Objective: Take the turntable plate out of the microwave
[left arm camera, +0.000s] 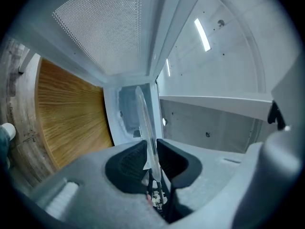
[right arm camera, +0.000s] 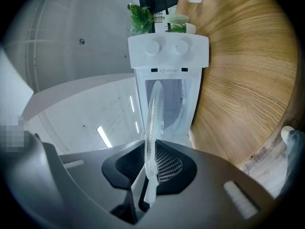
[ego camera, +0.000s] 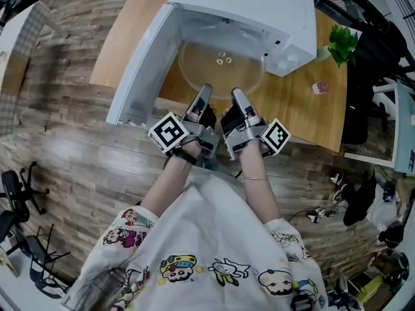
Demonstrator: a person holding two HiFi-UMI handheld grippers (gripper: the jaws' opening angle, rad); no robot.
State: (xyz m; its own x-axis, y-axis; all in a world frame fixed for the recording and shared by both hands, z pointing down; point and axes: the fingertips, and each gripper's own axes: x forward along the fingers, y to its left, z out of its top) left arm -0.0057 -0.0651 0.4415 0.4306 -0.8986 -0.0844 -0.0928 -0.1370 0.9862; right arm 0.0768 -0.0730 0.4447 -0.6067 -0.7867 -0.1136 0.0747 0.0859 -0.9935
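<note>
The clear glass turntable plate (ego camera: 220,60) hangs level at the mouth of the white microwave (ego camera: 259,11), half out over the wooden table (ego camera: 305,109). Both grippers hold its near rim side by side. My left gripper (ego camera: 205,91) is shut on the rim left of centre, my right gripper (ego camera: 236,94) is shut on it right of centre. In the left gripper view the plate (left arm camera: 145,123) shows edge-on between the pads of the left gripper (left arm camera: 150,149). In the right gripper view the plate (right arm camera: 153,123) runs edge-on from the right gripper (right arm camera: 150,161) towards the microwave (right arm camera: 169,51).
The microwave door (ego camera: 139,70) stands open to the left of the plate. A green plant (ego camera: 342,44) and a small pink object (ego camera: 320,87) sit on the table at the right. A black chair (ego camera: 16,193) stands on the wooden floor at the left.
</note>
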